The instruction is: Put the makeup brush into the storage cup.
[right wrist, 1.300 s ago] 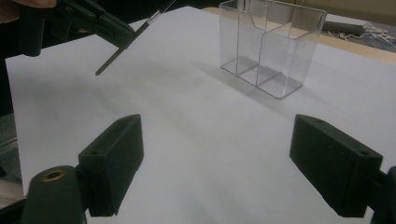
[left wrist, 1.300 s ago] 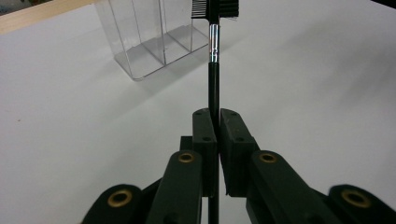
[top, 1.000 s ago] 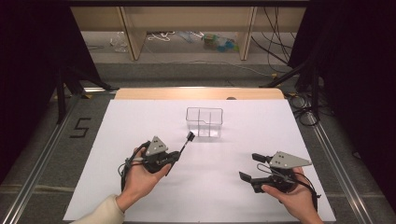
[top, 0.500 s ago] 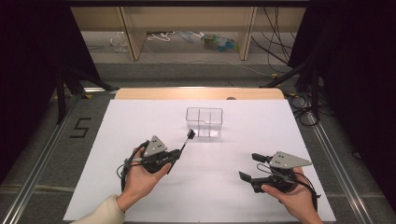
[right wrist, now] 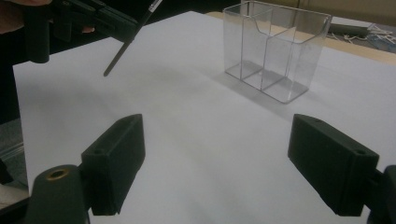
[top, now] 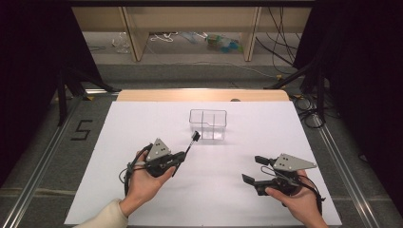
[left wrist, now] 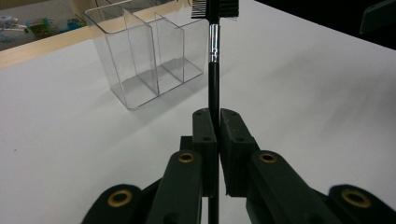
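Gripping the slim black brow brush (left wrist: 213, 70) low on its handle, our left gripper (top: 177, 160) is carrying it above the white table (top: 142, 118), jaws pinched tight on the thin stem. We are pointing the brush head, a small comb-and-bristle tip behind a silver ferrule, toward the far right, at the clear acrylic organizer (top: 208, 124). In the high view the tip is hanging just short of the organizer's near left corner, not touching it. In the left gripper view we are looking straight up the handle, with the box's dividers standing a little to the left of it.

We judge the step in hand to be dropping the brush into one of the compartments, and that is where trouble is waiting. The handle is thin and held near one end, so it may be pivoting between the pads if the head knocks a wall. The organizer looks light and is standing loose on the table, so a push against its rim could slide it or tip it over. The walls are transparent and hard to read, which is making the aim at a narrow slot less certain.

Our right gripper (top: 254, 168) is idling near the right side of the table, jaws spread wide and empty, well apart from the organizer, so nothing is steadying the box.
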A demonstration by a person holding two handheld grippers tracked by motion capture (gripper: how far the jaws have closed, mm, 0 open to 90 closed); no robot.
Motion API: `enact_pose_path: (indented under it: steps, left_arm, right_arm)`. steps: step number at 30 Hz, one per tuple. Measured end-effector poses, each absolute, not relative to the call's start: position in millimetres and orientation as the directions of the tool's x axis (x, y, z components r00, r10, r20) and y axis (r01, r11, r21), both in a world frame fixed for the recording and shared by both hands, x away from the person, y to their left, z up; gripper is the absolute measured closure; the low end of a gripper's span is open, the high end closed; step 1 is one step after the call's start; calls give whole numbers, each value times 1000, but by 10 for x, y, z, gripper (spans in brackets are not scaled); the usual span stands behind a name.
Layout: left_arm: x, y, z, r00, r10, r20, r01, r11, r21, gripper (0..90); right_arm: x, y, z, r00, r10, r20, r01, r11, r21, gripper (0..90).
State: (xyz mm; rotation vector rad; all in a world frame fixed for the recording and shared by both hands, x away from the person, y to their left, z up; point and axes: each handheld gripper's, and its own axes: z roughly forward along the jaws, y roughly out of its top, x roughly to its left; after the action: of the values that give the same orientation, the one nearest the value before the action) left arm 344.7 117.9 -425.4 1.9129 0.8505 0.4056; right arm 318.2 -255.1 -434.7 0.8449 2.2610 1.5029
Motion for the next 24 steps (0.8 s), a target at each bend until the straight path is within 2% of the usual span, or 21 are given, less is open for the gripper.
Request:
enact_pose_path:
  steps: [17,18,22,23,24]
  left_arm:
    - [3399,1116,-4223,711,701,-62,347,-273,897,855]
    - [3399,1116,-4223,711,701,-62,347,-273,897,855]
    - [3383,1086,-4223,715,697,-61,344,-273,898,855]
    - [3377,1068,-4223,715,696,-61,339,-269,901,855]
    - [3372,1055,-4224,716,694,-70,345,-264,901,855]
  right_arm:
    - [3212,-2390,-4336,-789,605,106,314,249,916,225]
    - [3222,-2355,-4351,-794,593,136,314,208,927,228]
    - [3234,-2308,-4331,-788,594,159,329,188,926,237]
    - [3259,-2279,-4343,-797,583,156,303,163,939,237]
    - [3255,-2252,-4341,-795,577,186,329,152,932,240]
